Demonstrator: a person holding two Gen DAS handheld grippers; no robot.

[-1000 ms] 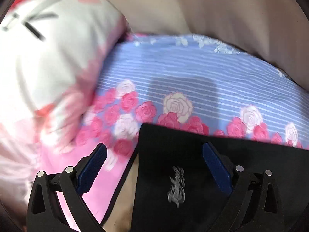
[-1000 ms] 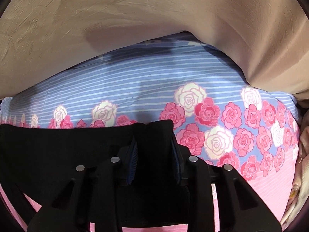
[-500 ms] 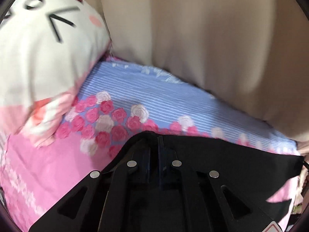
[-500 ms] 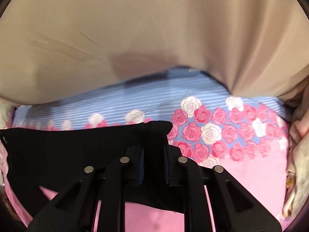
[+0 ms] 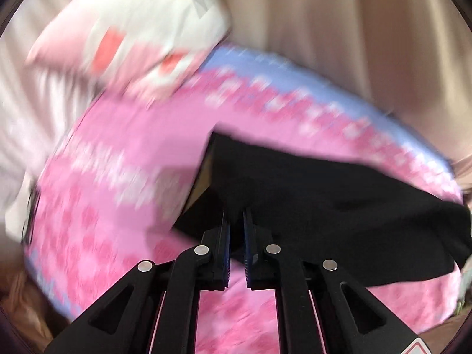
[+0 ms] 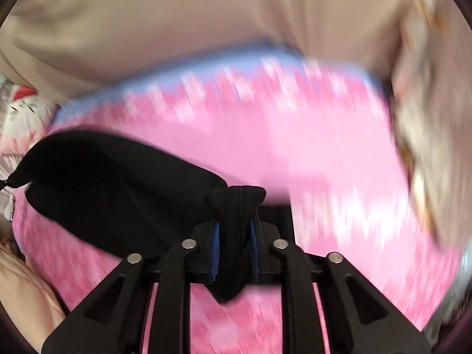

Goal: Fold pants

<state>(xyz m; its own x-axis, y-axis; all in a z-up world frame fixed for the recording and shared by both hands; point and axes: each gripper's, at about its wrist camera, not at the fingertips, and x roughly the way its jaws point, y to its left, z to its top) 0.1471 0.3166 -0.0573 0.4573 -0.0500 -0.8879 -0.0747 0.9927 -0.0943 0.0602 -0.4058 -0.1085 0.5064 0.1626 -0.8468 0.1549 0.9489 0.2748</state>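
The black pants (image 5: pixel 324 191) hang stretched above a pink and blue rose-print bedsheet (image 5: pixel 118 177). My left gripper (image 5: pixel 236 227) is shut on one end of the pants' edge. My right gripper (image 6: pixel 234 236) is shut on a bunched corner of the pants (image 6: pixel 118 183), which run away to the left of it. Both views are blurred by motion.
A white and pink cartoon pillow (image 5: pixel 153 29) lies at the far left of the bed and shows small in the right wrist view (image 6: pixel 20 109). A beige curtain (image 6: pixel 206 14) hangs behind the bed. Pale bedding (image 6: pixel 424 147) is heaped at the right.
The left gripper closed on the pants edge. Both grippers have lifted the pants and pulled them back over the pink part of the sheet, away from the curtain.
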